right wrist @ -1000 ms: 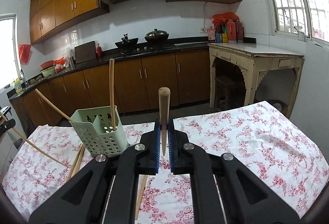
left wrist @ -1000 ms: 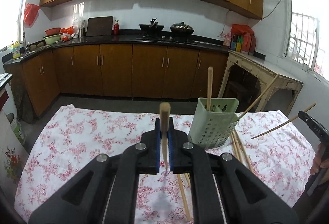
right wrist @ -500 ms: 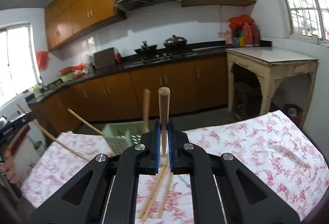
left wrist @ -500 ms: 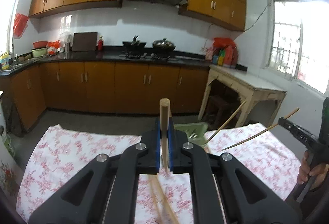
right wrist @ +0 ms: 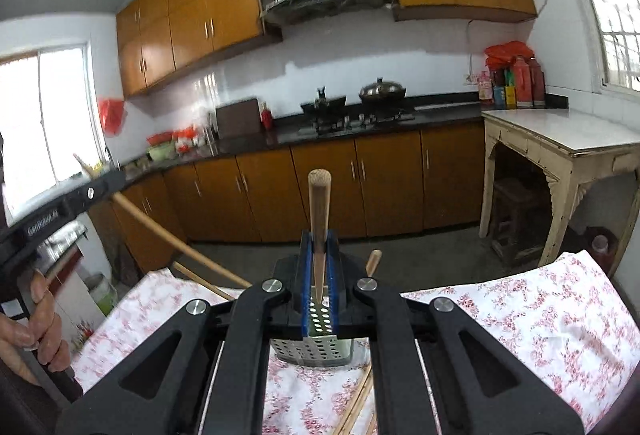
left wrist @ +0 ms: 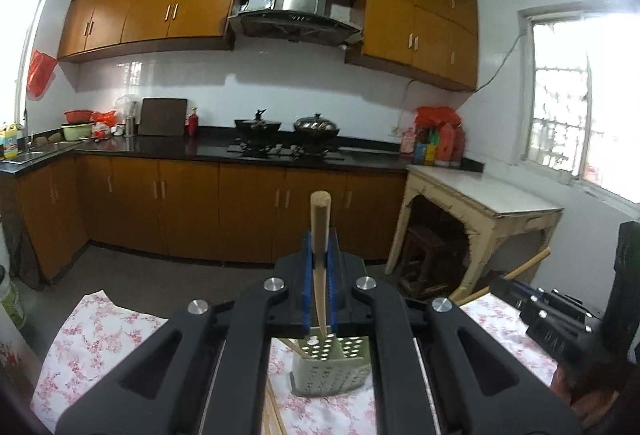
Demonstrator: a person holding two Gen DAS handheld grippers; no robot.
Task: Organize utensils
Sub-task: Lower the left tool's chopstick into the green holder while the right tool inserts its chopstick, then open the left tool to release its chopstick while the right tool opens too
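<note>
A wooden chopstick (left wrist: 320,231) is clamped upright between the closed blue pads of the left gripper (left wrist: 319,299). A second chopstick (right wrist: 319,211) is clamped the same way in the right gripper (right wrist: 319,287). The green perforated utensil holder (left wrist: 330,367) stands on the floral tablecloth (right wrist: 520,315), below both grippers. Loose chopsticks (right wrist: 356,403) are seen on the cloth beside the holder; their number probably exceeds two, but most is hidden.

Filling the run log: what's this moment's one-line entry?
left tool: shut on chopstick | right tool: shut on chopstick | holder: on table, below both
</note>
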